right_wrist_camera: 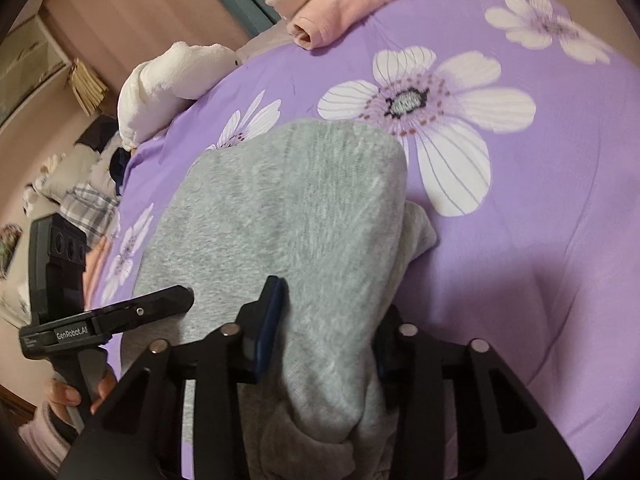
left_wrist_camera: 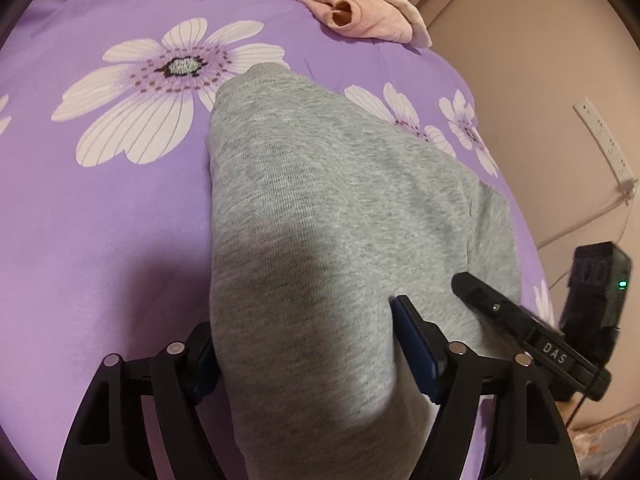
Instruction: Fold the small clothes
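Observation:
A grey knit garment (left_wrist_camera: 320,208) lies folded on the purple flowered bedspread (left_wrist_camera: 100,220). My left gripper (left_wrist_camera: 308,344) is shut on its near edge, the cloth bunched between the blue pads. My right gripper (right_wrist_camera: 328,328) is shut on the same grey garment (right_wrist_camera: 288,208), cloth hanging down between its fingers. The right gripper shows in the left wrist view (left_wrist_camera: 532,320), just right of the left one. The left gripper shows in the right wrist view (right_wrist_camera: 108,316), held by a hand.
A folded pink and cream pile (left_wrist_camera: 360,4) sits at the far edge of the bed, also in the right wrist view (right_wrist_camera: 344,4). A white plush item (right_wrist_camera: 168,84) lies at the bed's left edge. Clutter (right_wrist_camera: 80,192) lies on the floor beyond.

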`<act>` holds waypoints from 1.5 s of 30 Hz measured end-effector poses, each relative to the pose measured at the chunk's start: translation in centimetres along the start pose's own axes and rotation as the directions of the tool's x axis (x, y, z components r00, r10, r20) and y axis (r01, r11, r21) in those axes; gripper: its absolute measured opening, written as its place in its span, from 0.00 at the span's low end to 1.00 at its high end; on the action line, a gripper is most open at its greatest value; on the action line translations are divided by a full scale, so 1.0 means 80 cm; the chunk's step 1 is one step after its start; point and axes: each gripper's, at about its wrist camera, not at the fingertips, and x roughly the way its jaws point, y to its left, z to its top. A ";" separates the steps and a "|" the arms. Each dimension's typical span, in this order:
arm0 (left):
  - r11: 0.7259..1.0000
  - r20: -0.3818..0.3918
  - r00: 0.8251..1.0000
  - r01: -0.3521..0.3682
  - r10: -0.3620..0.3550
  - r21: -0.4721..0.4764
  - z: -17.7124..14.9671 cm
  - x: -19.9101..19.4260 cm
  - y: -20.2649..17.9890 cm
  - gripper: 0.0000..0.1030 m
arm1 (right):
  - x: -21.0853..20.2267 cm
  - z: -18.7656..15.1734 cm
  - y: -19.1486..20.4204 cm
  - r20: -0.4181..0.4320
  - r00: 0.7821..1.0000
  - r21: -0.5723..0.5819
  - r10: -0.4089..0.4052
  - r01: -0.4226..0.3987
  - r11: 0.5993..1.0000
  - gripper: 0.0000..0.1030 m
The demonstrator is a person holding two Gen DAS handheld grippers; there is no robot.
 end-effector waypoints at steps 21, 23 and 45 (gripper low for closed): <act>0.997 0.175 0.984 -0.049 0.039 0.055 0.001 -0.074 0.001 0.56 | -0.026 0.005 0.120 0.126 0.992 -0.233 -0.032 0.061 0.970 0.23; 0.997 0.192 0.980 -0.060 0.052 0.039 0.002 -0.085 0.014 0.56 | -0.020 0.006 0.132 0.126 0.992 -0.237 -0.017 0.047 0.970 0.23; 0.992 0.104 0.989 -0.097 0.105 -0.083 -0.009 -0.085 0.102 0.56 | 0.046 -0.012 0.150 -0.023 1.000 -0.159 -0.008 0.004 0.987 0.33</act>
